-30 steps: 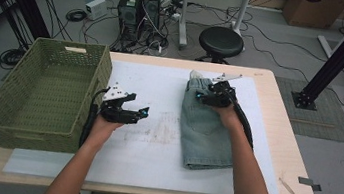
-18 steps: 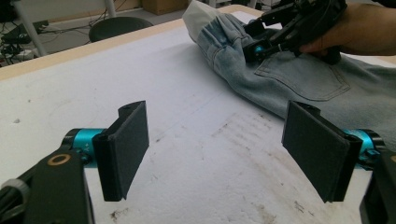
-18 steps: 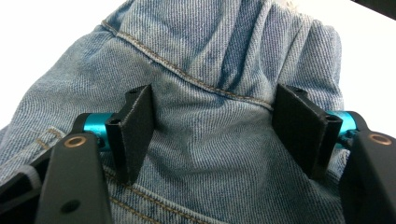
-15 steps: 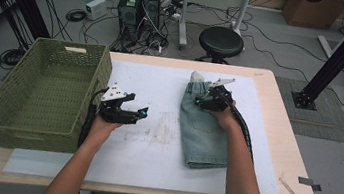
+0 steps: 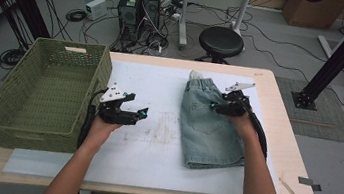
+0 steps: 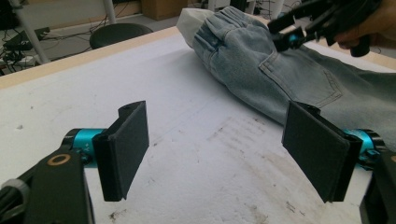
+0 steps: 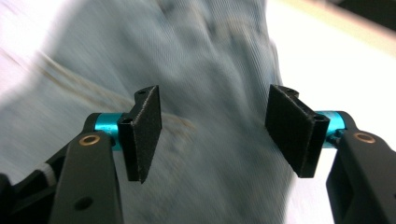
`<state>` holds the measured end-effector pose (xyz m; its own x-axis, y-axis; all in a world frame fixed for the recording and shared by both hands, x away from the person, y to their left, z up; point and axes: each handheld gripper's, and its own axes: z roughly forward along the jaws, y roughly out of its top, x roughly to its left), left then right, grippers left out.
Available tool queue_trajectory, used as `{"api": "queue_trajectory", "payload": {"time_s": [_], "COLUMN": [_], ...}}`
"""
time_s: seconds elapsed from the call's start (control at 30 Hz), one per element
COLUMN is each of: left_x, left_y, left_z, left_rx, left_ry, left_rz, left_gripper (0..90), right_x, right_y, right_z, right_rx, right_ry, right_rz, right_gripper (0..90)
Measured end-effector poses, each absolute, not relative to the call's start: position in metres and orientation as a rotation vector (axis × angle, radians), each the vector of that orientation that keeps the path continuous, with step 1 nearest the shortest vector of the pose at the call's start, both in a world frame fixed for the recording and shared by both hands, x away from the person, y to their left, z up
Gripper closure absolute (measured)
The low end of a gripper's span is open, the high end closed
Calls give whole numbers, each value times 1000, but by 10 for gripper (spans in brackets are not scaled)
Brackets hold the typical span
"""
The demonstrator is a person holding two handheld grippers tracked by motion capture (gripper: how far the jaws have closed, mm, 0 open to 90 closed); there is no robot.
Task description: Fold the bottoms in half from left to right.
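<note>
Folded light-blue denim shorts (image 5: 210, 132) lie on the white mat, right of centre, waistband at the far end. My right gripper (image 5: 210, 106) hovers open just over their upper part; in the right gripper view its jaws stand wide apart (image 7: 215, 130) above blurred denim (image 7: 210, 56). My left gripper (image 5: 141, 114) is open over bare mat, left of the shorts and beside the basket. In the left gripper view its jaws (image 6: 224, 149) hold nothing, with the shorts (image 6: 261, 70) ahead to the right and the other gripper (image 6: 317, 21) above them.
A deep green woven basket (image 5: 44, 90) stands on the table's left end. A white mat (image 5: 153, 150) covers most of the wooden table (image 5: 281, 96). A small stick (image 5: 291, 190) lies near the right front corner. A stool (image 5: 221, 42) and cables are on the floor beyond.
My right gripper has slid a little nearer along the shorts, from the waistband toward the pocket area. The left gripper has barely moved.
</note>
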<state>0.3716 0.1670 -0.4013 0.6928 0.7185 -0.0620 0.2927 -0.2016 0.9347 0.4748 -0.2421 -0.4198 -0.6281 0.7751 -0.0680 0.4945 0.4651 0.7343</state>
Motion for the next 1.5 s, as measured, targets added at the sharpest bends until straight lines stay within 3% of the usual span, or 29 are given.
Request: {"api": "queue_trajectory", "payload": {"time_s": [0.33,0.53,0.97,1.27,1.5], "left_x": [372,373,368,367,367], "left_y": [167,166,164,161,161], "left_z": [-404,-405,-405,-405,-405], "left_rx": [1788,1794,1793,1792,1795], "left_ry": [806,804,799,806,808], "left_rz": [468,461,465,465,465], "left_gripper": [230,231,231,231,231], "right_x": [479,453,368,342,329], "right_y": [-248,-244,-210,-193,-194], "right_z": [-440,-420,-426,-444,-440], "right_rx": [1154,1106,945,844,770], "right_ry": [2311,2264,2420,2568,2593], "right_rz": [978,1055,1107,1016,1128], "right_gripper": [394,279,265,256,256]}}
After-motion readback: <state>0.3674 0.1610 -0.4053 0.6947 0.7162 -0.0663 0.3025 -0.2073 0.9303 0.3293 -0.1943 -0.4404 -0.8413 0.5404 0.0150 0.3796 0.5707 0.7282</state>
